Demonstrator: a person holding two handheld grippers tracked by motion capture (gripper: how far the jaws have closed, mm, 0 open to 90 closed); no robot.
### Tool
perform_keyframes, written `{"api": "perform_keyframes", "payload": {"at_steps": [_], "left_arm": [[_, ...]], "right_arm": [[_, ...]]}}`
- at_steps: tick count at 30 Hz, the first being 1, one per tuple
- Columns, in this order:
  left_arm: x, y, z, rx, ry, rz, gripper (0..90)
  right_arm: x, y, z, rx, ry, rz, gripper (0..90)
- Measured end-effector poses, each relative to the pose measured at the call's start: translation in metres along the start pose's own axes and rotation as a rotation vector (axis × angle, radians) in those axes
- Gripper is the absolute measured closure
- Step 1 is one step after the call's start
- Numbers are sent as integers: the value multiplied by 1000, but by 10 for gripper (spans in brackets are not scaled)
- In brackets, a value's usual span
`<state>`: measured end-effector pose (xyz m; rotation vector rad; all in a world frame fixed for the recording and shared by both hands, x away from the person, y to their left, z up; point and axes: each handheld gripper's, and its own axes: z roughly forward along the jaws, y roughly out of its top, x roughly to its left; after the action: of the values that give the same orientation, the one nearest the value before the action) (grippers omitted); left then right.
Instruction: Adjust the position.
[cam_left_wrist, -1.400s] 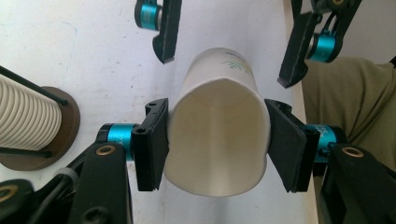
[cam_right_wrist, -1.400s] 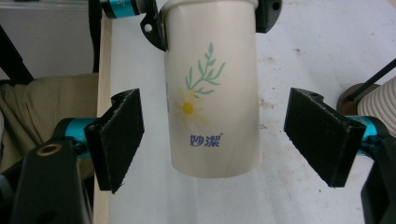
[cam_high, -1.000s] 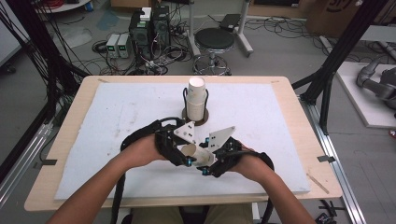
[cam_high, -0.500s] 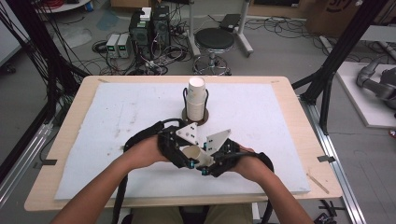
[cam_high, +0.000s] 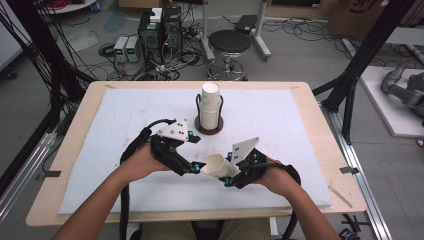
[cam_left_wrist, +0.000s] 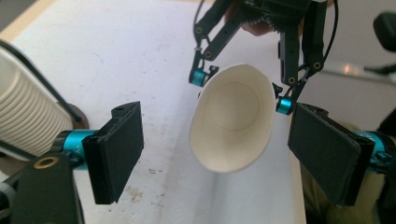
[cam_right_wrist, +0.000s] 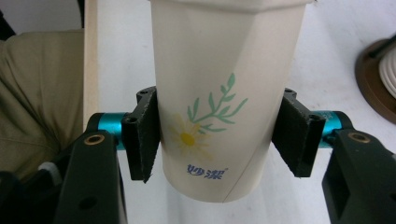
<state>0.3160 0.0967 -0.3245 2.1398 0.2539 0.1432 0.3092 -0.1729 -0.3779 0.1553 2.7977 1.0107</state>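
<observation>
Left hand-held gripper (cam_high: 196, 169) just opened, jaws wide; right hand-held gripper (cam_high: 229, 176) clamped.

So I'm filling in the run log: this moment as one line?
right gripper: shut on paper cup | left gripper: jaws just opened, off cup | cup stack: in holder

High view: fixed camera above the person's edge of the surface (cam_high: 125, 130), facing forward and down, far enough back to take in the whole white mat plus floor and gear behind.

Left gripper view: rides the left gripper (cam_left_wrist: 217, 154), looks along its own fingers (cam_left_wrist: 116, 149), very near, straight into the mouth of the paper cup (cam_left_wrist: 231, 123), with the right gripper (cam_left_wrist: 243, 91) behind the cup.

Right gripper view: rides the right gripper (cam_right_wrist: 219, 135), close on the cup's printed side, surface beyond.

All three views share the cup; the cup stack (cam_high: 210, 105) sits mid-mat in the high view and at the edge of both gripper views.
</observation>
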Motion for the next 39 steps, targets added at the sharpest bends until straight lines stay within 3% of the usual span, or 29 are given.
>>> {"api": "perform_keyframes", "payload": {"at_steps": [7, 13, 26, 30, 39], "left_arm": [[3, -35, -10, -106, 97, -92, 182], [5, -61, -17, -190, 151, -152, 184], [4, -101, -18, -227, 181, -228, 186], [4, -113, -20, -250, 212, -246, 186], [5, -124, -23, -310, 266, -259, 186]], "right_arm": [[-1, -21, -9, -52, -33, 66, 387], [-1, -37, -16, -136, -69, 130, 383], [0, -64, -30, -319, -160, 235, 374], [-1, -70, -33, -363, -187, 265, 372], [-2, -81, -42, -438, -267, 306, 366]]}}
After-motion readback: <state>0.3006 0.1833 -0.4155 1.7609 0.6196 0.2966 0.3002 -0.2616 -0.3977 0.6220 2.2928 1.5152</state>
